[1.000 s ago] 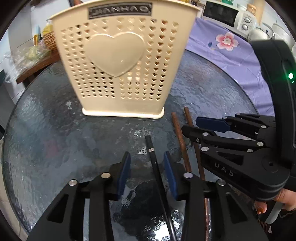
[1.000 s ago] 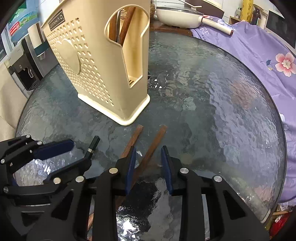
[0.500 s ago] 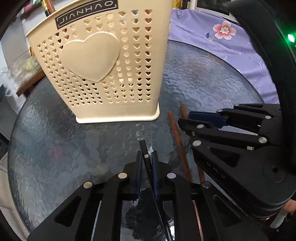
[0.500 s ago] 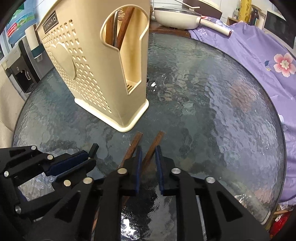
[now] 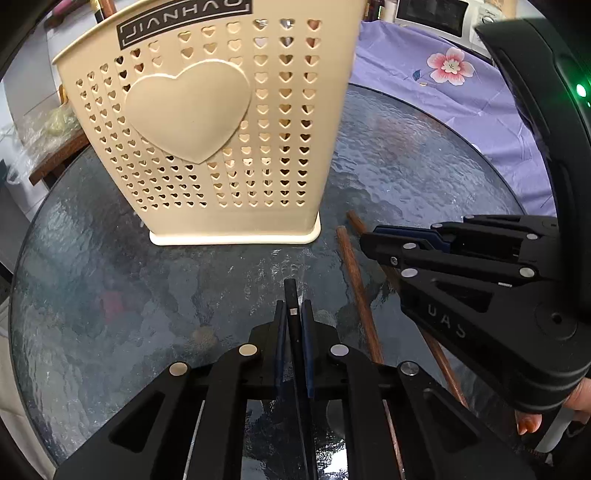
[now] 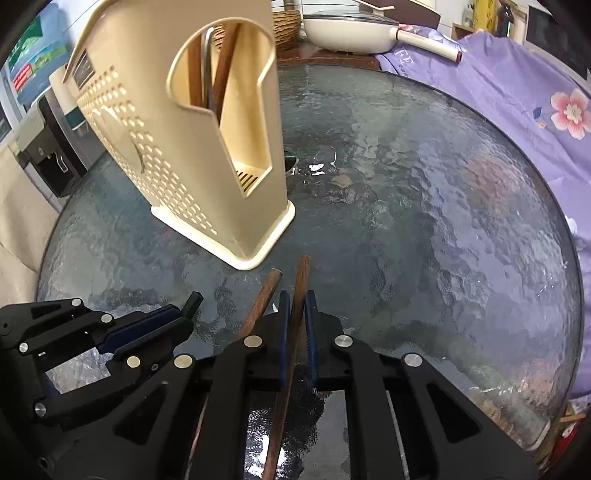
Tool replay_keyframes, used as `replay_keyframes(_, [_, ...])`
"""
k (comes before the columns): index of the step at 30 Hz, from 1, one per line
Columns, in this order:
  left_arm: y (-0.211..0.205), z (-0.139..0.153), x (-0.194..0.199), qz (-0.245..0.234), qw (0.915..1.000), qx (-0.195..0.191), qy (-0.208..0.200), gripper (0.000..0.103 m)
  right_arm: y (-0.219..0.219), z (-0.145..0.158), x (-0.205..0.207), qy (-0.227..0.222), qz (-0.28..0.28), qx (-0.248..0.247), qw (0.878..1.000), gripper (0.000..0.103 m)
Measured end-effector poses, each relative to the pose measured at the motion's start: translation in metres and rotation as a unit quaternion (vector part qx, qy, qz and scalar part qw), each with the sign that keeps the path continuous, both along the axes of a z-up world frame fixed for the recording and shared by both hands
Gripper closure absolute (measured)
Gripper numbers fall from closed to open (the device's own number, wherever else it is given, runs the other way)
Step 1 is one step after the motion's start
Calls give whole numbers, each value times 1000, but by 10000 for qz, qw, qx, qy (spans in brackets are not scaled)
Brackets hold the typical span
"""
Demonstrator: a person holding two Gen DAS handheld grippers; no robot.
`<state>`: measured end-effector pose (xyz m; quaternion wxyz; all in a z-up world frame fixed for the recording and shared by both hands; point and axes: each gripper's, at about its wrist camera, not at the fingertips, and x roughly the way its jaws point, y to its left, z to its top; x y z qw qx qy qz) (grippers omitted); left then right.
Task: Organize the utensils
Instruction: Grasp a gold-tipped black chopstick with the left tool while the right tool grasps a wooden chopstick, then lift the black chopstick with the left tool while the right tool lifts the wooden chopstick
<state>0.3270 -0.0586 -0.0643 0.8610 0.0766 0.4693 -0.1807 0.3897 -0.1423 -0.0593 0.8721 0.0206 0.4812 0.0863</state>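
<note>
A cream perforated utensil holder (image 5: pixel 214 140) with a heart stands on the round glass table (image 5: pixel 110 288); in the right wrist view the holder (image 6: pixel 207 155) has utensil handles inside. My left gripper (image 5: pixel 293 314) is shut on a black chopstick (image 5: pixel 291 295). My right gripper (image 6: pixel 295 306) is shut on a brown wooden chopstick (image 6: pixel 301 280). A second brown chopstick (image 6: pixel 264 299) lies on the glass just left of it. The right gripper (image 5: pixel 373 240) appears from the side in the left wrist view, the left gripper (image 6: pixel 181 321) in the right wrist view.
A purple floral cloth (image 6: pixel 517 92) lies beyond the table's right edge. A white pan (image 6: pixel 351 33) and a wicker basket sit behind the table. A microwave (image 5: pixel 432 14) stands at the back. A water dispenser (image 6: pixel 48 155) stands to the left.
Both grippers have closed from open: the left onto the black chopstick, the right onto one brown chopstick. Both have moved nearer the holder.
</note>
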Motion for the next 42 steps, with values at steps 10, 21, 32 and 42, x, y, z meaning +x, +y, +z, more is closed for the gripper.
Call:
replay_keyframes(10, [13,3,4,88,9996,-255,92,96,-18,-3,5,58,-94,405,9991,94])
replay_keyframes(21, [28,20,-4,155,9988,-462,-45,96,-32,5,-2,-95,-95,787,9968,95])
replay_keyframes(32, [60,60,-21,291,9943,-966,-343,96,-55,38,-26,-643,-29,1368,9885,95])
replay_keyframes(42, [72,84,-37,317,9910,-1137,-629,96,-61,67,-53,-1037,140,1722,9795,95])
